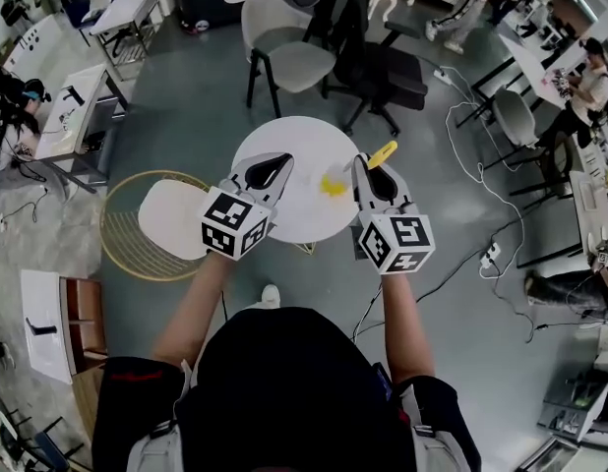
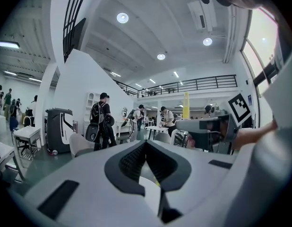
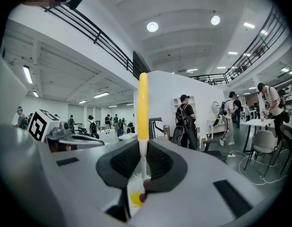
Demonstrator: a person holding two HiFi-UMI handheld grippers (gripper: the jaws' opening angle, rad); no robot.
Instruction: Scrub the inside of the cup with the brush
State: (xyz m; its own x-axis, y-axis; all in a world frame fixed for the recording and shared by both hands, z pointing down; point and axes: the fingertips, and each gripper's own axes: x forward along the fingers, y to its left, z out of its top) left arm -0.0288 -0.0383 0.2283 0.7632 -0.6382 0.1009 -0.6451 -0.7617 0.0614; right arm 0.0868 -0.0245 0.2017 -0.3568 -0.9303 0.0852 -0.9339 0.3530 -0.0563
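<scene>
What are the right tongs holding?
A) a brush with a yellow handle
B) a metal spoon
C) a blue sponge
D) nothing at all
A: in the right gripper view the right tongs are closed on the thin stem of the brush, and its yellow handle sticks up past them.

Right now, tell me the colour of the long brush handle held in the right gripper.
Yellow: the long brush handle shows best in the right gripper view.
</scene>
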